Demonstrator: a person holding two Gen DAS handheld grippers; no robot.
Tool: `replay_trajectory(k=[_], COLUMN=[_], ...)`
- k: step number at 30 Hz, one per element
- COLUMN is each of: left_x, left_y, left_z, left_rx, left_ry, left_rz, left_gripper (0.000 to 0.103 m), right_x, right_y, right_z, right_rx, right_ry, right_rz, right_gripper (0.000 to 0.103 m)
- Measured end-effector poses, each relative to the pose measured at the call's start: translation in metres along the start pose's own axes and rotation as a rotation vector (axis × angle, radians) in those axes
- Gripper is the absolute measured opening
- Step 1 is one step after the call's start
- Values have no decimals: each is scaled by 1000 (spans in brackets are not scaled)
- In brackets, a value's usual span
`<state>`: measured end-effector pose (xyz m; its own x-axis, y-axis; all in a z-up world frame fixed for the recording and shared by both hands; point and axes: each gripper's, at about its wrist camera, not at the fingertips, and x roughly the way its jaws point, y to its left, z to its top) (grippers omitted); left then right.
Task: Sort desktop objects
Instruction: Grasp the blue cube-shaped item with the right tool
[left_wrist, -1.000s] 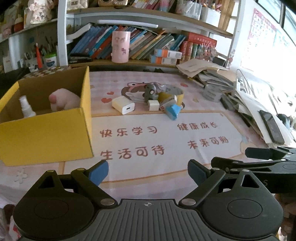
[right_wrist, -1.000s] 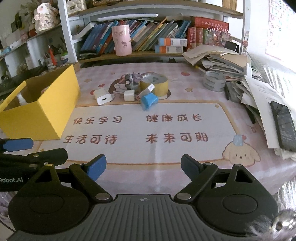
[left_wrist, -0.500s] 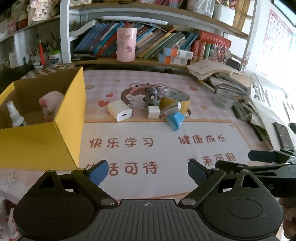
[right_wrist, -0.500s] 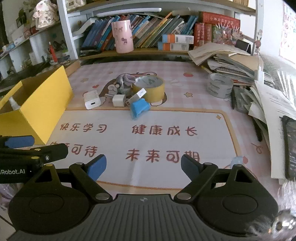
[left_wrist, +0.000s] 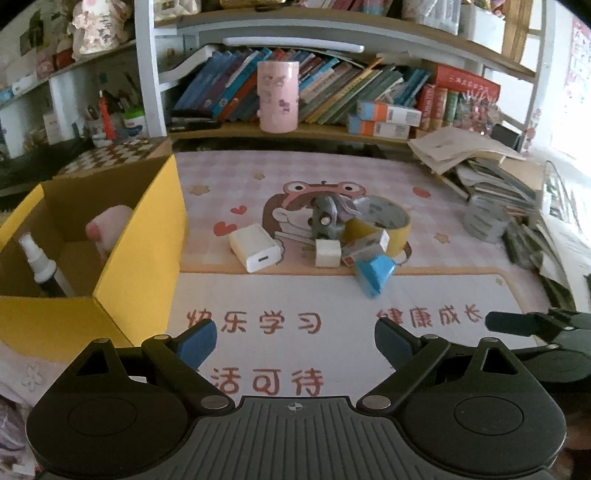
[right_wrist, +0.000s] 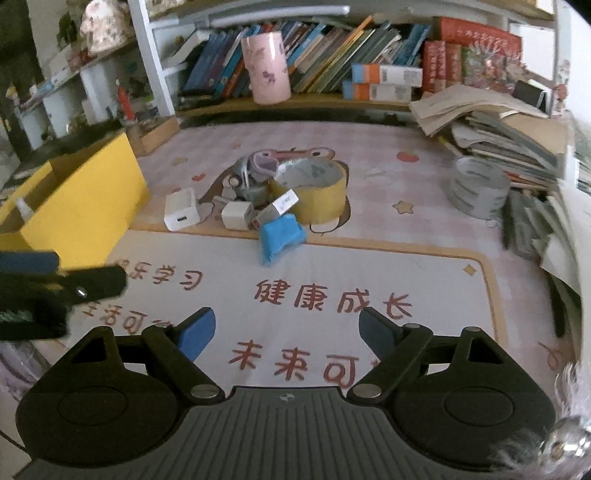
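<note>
While both grippers hover over the pink printed desk mat (left_wrist: 332, 184), neither holds anything. Left gripper (left_wrist: 295, 338): blue-padded jaws spread wide, only mat lettering between them. Right gripper (right_wrist: 286, 328): jaws also wide apart and empty, though they have just been closing a little.

Ahead of both grippers, well beyond the fingertips, sits the cluster to sort: white rectangular plug charger (left_wrist: 255, 248), small white cube adapter (left_wrist: 327, 252), crumpled blue plastic piece (left_wrist: 373, 273) nearest the jaws, yellow-brown roll of packing tape (left_wrist: 380, 223), and a grey mechanical gadget (left_wrist: 325, 218) leaning against the roll. A small white-labelled stick (right_wrist: 282, 202) rests against the tape, touching the blue piece.

Left of the left gripper, close by: open yellow cardboard box (left_wrist: 140, 243) containing a white-capped spray bottle (left_wrist: 38, 260) and a pink soft toy (left_wrist: 109, 227). Far right: grey tape roll (right_wrist: 478, 190) beside stacked papers.
</note>
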<state>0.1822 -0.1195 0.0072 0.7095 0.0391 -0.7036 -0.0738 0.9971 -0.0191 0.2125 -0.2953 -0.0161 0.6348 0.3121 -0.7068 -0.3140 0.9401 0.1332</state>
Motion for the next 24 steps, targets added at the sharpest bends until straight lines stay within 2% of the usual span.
replay_trajectory(k=[8,13,17,20,24], left_x=[8,8,8,10,16], left_y=[-6,-6,-6,-7,-10], left_z=[12,15,15,15,19], left_rx=[7,10,20,22,34], left_ry=[14,18,27,34,29], left_rz=[48,72,89,89,78], left_gripper=[95,95,95,95,95], right_x=[45,75,95,103,97], right_y=[-6,-2,-1,-2,-6], right_z=[25,42,50,51,46], right_rx=[-61,-128,-159,-168,-170], right_ry=[-36,-58,-53,-32,-37], right_rz=[37,56,64,67,72], right_gripper=[83,66,58,43,41])
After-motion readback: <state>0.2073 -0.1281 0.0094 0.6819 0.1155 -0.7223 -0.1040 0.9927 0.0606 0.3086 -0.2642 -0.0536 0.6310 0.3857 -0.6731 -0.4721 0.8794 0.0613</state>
